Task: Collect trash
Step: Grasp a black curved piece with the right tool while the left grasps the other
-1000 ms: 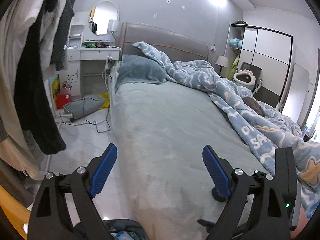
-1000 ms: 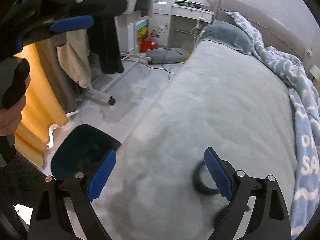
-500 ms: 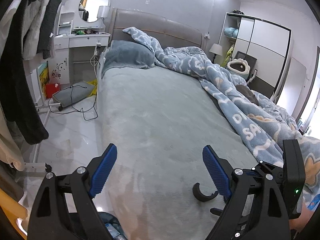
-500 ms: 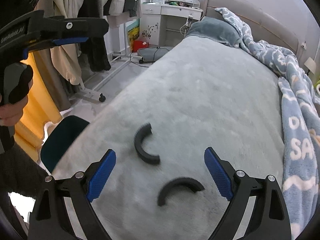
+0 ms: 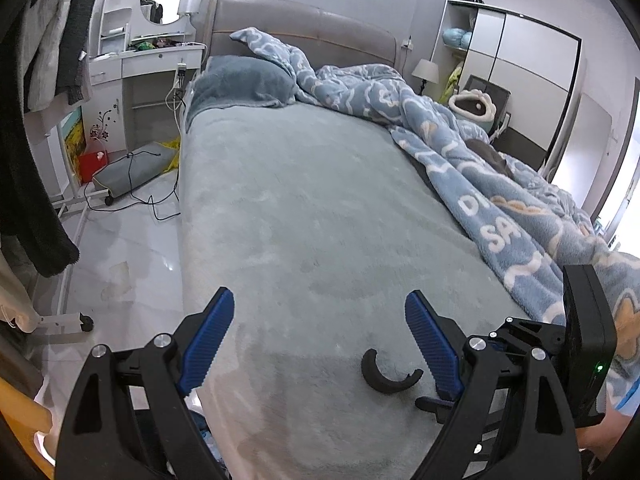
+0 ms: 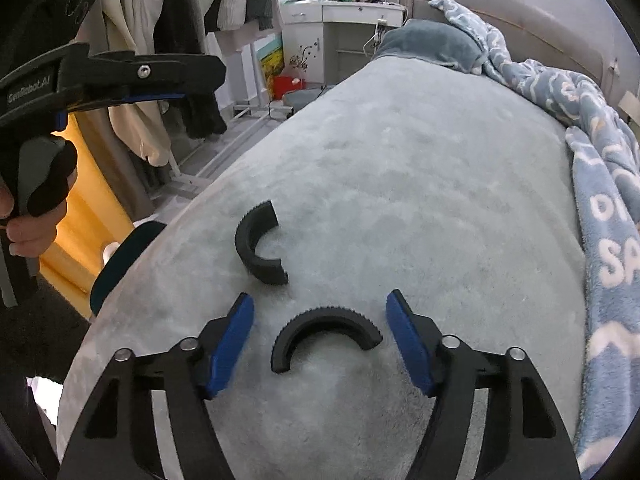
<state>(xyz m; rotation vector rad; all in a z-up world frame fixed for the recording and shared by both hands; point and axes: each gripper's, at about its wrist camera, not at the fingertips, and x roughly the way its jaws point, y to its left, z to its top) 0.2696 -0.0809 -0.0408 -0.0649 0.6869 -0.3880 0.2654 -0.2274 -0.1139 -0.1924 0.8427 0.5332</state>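
Two black half-ring pieces lie on the grey-green bed cover (image 6: 420, 184). The near half-ring (image 6: 326, 336) sits between the open fingers of my right gripper (image 6: 320, 344), untouched. The far half-ring (image 6: 258, 250) lies just beyond it to the left, and shows in the left wrist view (image 5: 390, 376). My left gripper (image 5: 320, 340) is open and empty over the bed's near left edge; it also shows in the right wrist view (image 6: 120, 76), held above the floor. A dark teal bin (image 6: 124, 256) stands on the floor beside the bed, partly hidden by the bed edge.
A blue patterned duvet (image 5: 480, 184) is bunched along the bed's right side, a pillow (image 5: 240, 84) at the headboard. A clothes rack (image 6: 180, 40) with hanging clothes stands on the left. A white dressing table (image 5: 148, 64), cables and a grey pad (image 5: 128, 168) are on the floor.
Both grippers moved forward over the bed. The right gripper came down around the near half-ring and its fingers narrowed somewhat. The bin slid out of view behind the bed edge.
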